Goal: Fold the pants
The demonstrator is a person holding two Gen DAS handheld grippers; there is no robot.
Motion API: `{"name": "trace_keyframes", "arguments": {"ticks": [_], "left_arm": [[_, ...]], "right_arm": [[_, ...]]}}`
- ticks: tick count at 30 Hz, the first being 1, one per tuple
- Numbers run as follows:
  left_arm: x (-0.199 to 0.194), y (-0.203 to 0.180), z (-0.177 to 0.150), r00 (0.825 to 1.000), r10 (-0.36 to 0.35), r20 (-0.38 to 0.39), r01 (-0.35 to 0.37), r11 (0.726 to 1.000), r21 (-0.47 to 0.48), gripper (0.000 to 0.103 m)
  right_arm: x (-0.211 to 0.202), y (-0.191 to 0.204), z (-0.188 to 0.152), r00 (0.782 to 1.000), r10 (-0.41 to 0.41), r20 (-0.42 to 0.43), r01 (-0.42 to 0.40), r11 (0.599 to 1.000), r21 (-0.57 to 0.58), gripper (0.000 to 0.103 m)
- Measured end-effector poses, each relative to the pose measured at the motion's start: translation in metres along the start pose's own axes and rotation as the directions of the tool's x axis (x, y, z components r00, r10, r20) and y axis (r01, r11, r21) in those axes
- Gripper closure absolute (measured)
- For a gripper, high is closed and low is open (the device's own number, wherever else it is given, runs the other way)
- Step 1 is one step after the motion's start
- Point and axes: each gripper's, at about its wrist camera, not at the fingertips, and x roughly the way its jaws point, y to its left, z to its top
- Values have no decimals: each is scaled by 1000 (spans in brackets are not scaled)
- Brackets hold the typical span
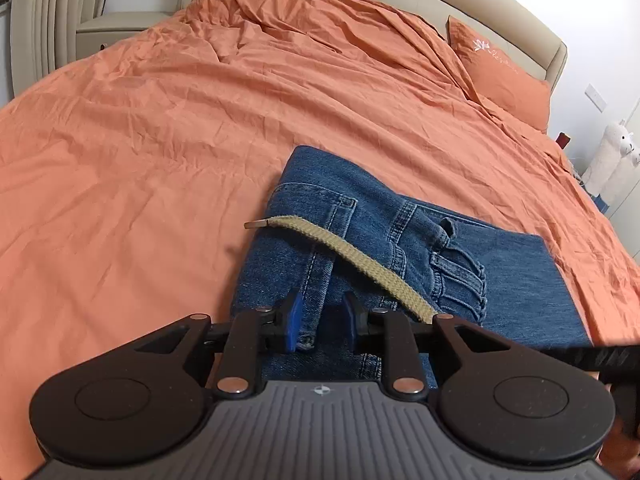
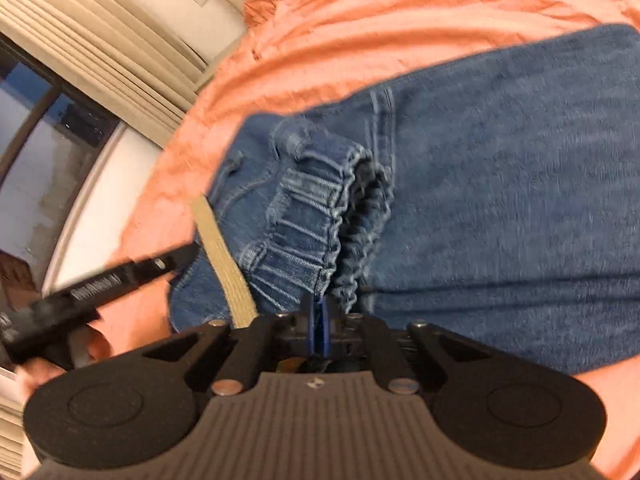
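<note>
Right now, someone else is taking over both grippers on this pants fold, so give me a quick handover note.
Left gripper: open, fingers either side of a seam at the near edge of the jeans; grips nothing.
Right gripper: shut on the jeans at the elastic waistband.
Jeans lie on the orange bed, already folded into a compact stack, waistband on top. The tan drawstring trails loose across the denim, its tip hanging off the far left edge.
Done: main folds, it seems.
Left: probably settle the waistband edge, tuck the drawstring, release and flatten.
</note>
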Motion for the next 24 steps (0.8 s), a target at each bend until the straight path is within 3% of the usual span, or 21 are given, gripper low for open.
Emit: {"name": "trace_keyframes", "arguments": {"ticks": [2,3,15,17,21,24], "left_arm": [[1,0,0,1000,4,-5,-4,1000,2,75],[2,0,1,1000,6,-7,-6,1000,6,75],[12,3,5,1000,2,-17,-1,1000,3,75],[14,3,5,1000,0,-15,0,1000,0,75],[13,6,4,1000,-16,16,17,1000,-10,75],[-5,9,5,990,-48,131,56,997,-59,75]], "right_arm": [[-4,-5,9,999,27,45,-29,999,32,58],[-4,-9,16,998,28,61,-31,998,54,56],[53,-56,51,990,132,40,-138,954,267,59],[63,-57,52,985,168,33,-170,941,292,69],[57,-36,53,992,121,41,-127,972,196,83],[38,-2,63,995,81,60,-84,995,49,86]]}}
